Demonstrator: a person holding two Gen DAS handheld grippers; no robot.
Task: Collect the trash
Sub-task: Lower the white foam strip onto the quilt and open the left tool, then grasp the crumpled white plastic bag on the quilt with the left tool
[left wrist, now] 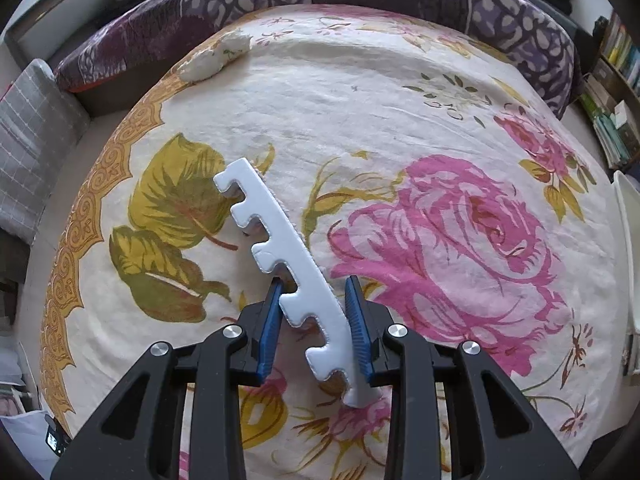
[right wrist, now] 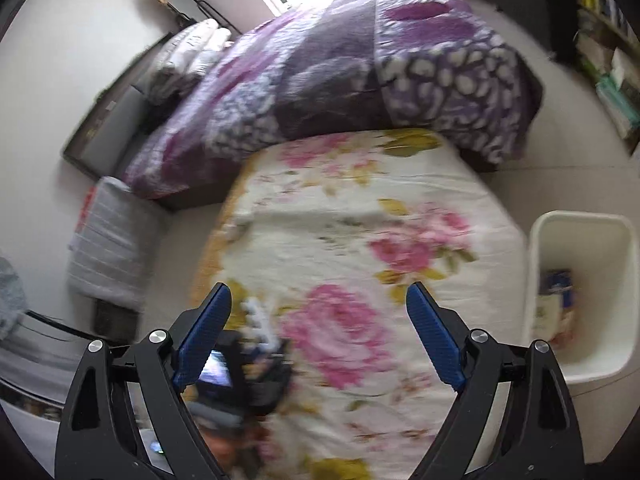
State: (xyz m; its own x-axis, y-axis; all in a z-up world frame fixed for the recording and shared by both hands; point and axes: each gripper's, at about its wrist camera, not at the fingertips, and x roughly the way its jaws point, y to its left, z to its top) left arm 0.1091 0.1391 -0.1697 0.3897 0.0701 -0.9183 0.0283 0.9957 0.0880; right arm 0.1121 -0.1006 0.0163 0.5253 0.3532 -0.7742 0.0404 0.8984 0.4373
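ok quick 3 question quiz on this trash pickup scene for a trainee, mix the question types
1. True or false: the left tool is shut on the white notched foam strip.
2. Which tool stands open with nothing in it: A left, B right?
3. Fill in: the white bin stands on the floor beside the ____ blanket.

Key: 1 true; 2 B; 3 floral

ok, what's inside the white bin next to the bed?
In the white bin, a blue-and-white package lies at the bottom with some paper-like scraps around it. The near wall and the right gripper's frame hide the rest of the floor.
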